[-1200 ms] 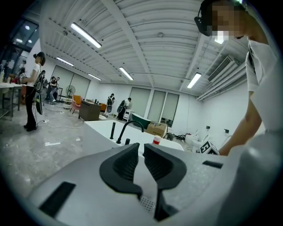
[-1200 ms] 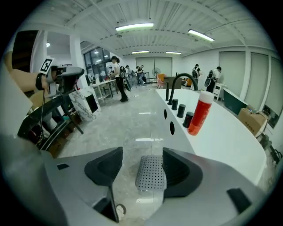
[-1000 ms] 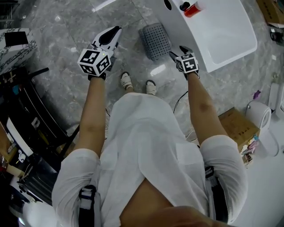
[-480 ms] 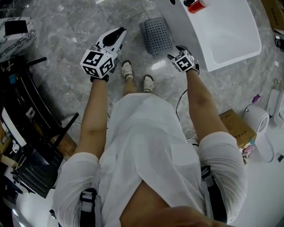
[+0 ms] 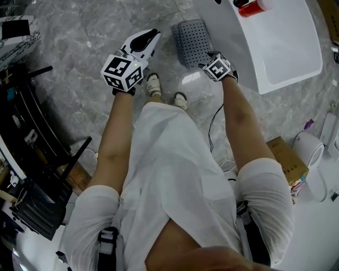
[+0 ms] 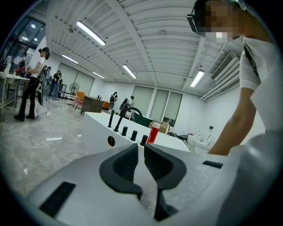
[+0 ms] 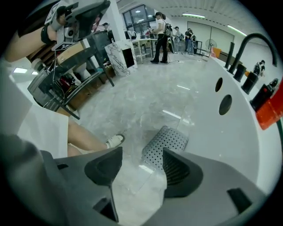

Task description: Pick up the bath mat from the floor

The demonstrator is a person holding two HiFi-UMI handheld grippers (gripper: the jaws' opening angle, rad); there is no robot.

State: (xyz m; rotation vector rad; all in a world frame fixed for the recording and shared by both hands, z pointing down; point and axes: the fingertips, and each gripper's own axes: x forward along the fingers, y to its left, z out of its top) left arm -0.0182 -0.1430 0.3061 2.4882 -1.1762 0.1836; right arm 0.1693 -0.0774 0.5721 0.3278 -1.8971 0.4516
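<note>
The bath mat (image 5: pixel 192 41) is grey, perforated and lies flat on the marble floor against the white bathtub (image 5: pixel 288 50). In the right gripper view the bath mat (image 7: pixel 164 145) shows on the floor just beyond my right gripper (image 7: pixel 141 164), whose jaws stand open and empty. From the head view the right gripper (image 5: pixel 210 57) hovers at the mat's near right corner. My left gripper (image 5: pixel 148 38) is raised left of the mat, apart from it. Seen from its own camera, the left gripper (image 6: pixel 140 149) is shut on nothing and points level at the tub.
A red bottle (image 5: pixel 254 7) and black taps (image 6: pixel 128 115) sit on the tub rim. The person's shoes (image 5: pixel 152 84) stand just short of the mat. A black rack (image 5: pixel 32 132) is at left, a cardboard box (image 5: pixel 286 161) and cable (image 5: pixel 213 124) at right.
The person has stepped forward, and both grippers have moved nearer the mat. The right gripper now reaches its near corner. Neither gripper's jaws have changed.
</note>
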